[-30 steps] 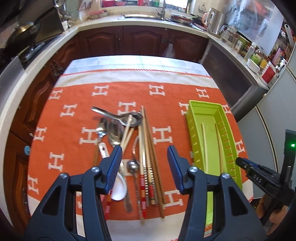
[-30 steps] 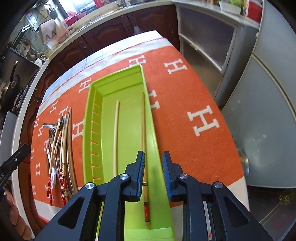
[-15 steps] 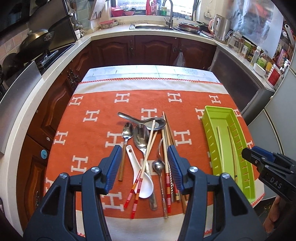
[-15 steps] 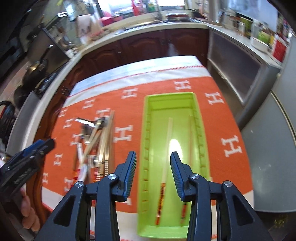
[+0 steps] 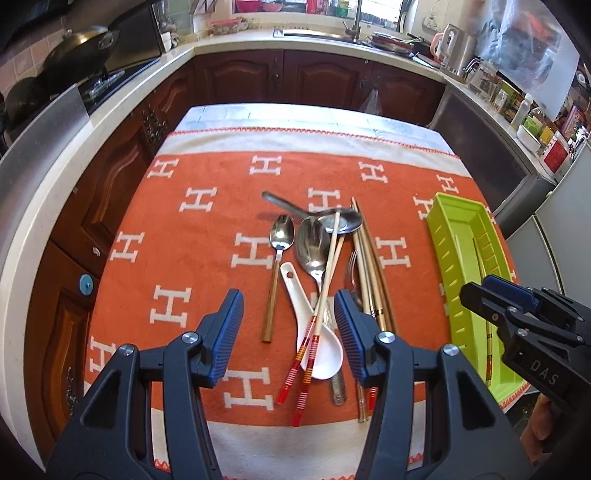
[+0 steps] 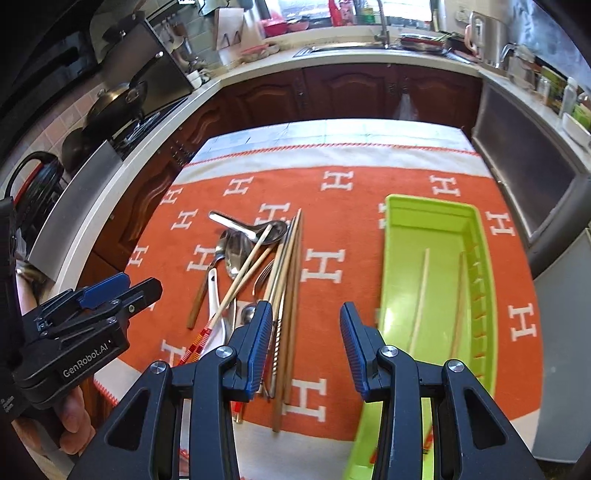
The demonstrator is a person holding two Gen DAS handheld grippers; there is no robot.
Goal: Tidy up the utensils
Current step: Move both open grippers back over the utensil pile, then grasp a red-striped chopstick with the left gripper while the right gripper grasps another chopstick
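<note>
A pile of utensils lies on the orange cloth: a white ceramic spoon (image 5: 316,334), several metal spoons (image 5: 313,243), a fork, a red-tipped chopstick pair (image 5: 325,291) and darker chopsticks (image 5: 373,269). The pile also shows in the right wrist view (image 6: 251,266). A green tray (image 5: 439,240) (image 6: 391,258) at the right holds two chopsticks (image 6: 419,299). My left gripper (image 5: 288,332) is open and empty, above the near end of the pile. My right gripper (image 6: 306,347) is open and empty, above the cloth between pile and tray.
The table (image 5: 306,122) has an orange H-patterned cloth (image 5: 199,236). Dark wood cabinets and a counter with a sink (image 5: 317,35) surround it. A stove with pans (image 5: 77,55) stands left. A grey cabinet (image 6: 532,177) stands right.
My right gripper opened, let go of a chopstick in the tray, then drew back and left toward the pile. My left gripper pulled back and stayed open.
</note>
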